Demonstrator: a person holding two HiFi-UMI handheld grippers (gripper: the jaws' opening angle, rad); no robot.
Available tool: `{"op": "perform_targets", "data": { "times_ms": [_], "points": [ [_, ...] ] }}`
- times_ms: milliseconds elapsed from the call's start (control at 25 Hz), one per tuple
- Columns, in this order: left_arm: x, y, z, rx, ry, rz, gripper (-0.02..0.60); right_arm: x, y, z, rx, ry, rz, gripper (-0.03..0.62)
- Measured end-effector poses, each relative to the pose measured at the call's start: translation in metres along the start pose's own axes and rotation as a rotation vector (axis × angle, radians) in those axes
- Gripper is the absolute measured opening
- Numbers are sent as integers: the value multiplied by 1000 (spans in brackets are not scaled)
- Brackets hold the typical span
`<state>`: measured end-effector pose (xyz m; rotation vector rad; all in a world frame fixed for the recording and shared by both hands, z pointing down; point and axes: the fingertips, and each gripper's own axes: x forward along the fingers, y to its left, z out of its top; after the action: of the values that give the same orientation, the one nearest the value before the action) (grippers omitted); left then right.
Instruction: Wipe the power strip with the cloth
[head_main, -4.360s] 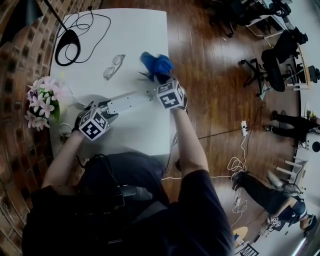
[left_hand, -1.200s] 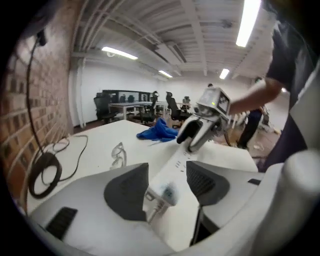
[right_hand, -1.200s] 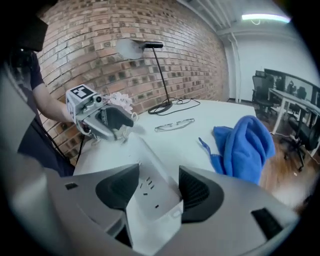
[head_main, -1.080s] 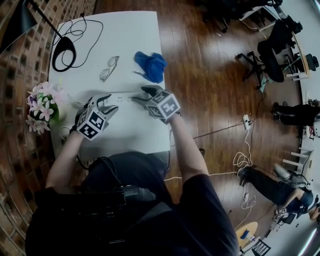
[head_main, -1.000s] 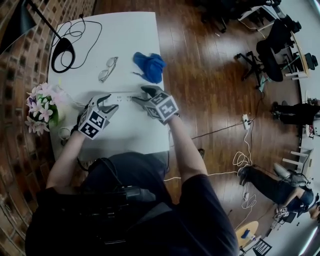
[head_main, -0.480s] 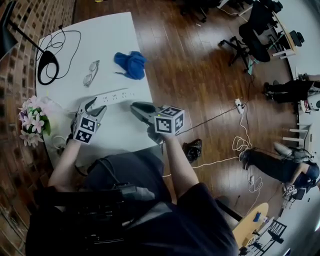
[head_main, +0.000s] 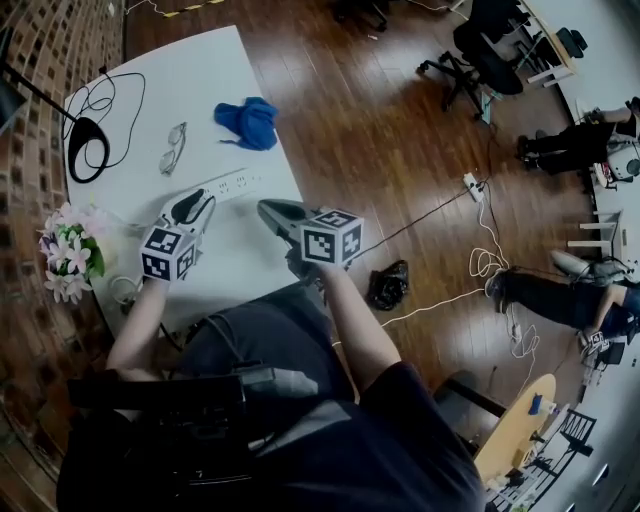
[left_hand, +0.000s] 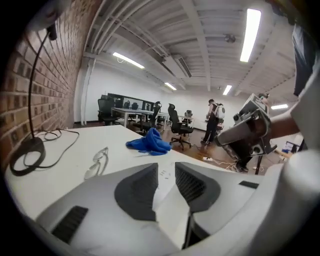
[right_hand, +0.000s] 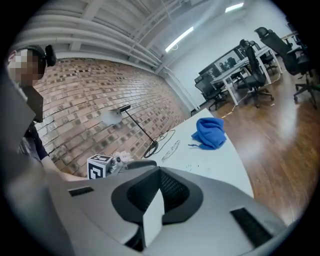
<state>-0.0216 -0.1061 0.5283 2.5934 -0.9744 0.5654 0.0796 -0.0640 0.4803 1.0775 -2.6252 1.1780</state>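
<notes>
Looking down on a white worktop (head_main: 190, 70) with the power strip (head_main: 228, 184) lying flat across the middle, touched by neither gripper. Spotting the blue cloth (head_main: 248, 122) bunched up further toward the top of the frame, near the worktop's right edge, well apart from the strip and both grippers. Seeing the left gripper (head_main: 195, 203) hovering by the strip's left end, jaws just been closing in but a little apart, with nothing between them (only worktop and a few of the strip's sockets showing through the gap). Finding the right gripper (head_main: 265, 208) hanging just below the strip's right end, jaws just closed and pressed together, empty. Also noticing a pair of glasses (head_main: 172, 148) left of the cloth, a black round lamp base (head_main: 85, 150) with its looped cable at the upper left, and pink flowers (head_main: 68, 250) at the worktop's left edge.
</notes>
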Motion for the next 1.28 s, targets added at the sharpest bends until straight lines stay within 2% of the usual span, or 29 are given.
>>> {"op": "perform_targets", "data": {
  "times_ms": [40, 120, 240, 360, 440, 520, 560, 720, 840, 1080, 1280],
  "points": [
    [1, -7, 2, -29, -9, -31, 82, -1, 3, 4, -5, -8, 0, -24],
    [7, -18, 9, -58, -4, -60, -9, -6, 9, 19, -26, -30, -2, -24],
    [29, -32, 37, -36, 22, -63, -9, -20, 19, 49, -55, -85, 8, -23],
    [39, -60, 81, -46, -36, -120, -9, -38, 36, 69, -73, -146, 48, -25],
    [42, -70, 107, 22, -57, -123, -8, -46, 44, 87, -90, -197, 80, -25],
    [43, -75, 129, 107, -67, -89, -8, -53, 50, 104, -113, -239, 102, -25],
    [43, -79, 138, 120, -76, -83, -8, -58, 53, 110, -125, -252, 110, -25],
    [42, -100, 164, 66, -126, -111, -9, -83, 64, 123, -190, -281, 166, -25],
    [48, -126, 182, 70, -169, -118, -9, -113, 62, 127, -211, -311, 194, -25],
    [80, -214, 203, 127, -184, -164, -9, -201, 28, 124, -222, -354, 141, -25],
    [121, -306, 207, 195, -166, -251, -9, -279, 0, 111, -284, -352, 47, -25]
  ]
}}
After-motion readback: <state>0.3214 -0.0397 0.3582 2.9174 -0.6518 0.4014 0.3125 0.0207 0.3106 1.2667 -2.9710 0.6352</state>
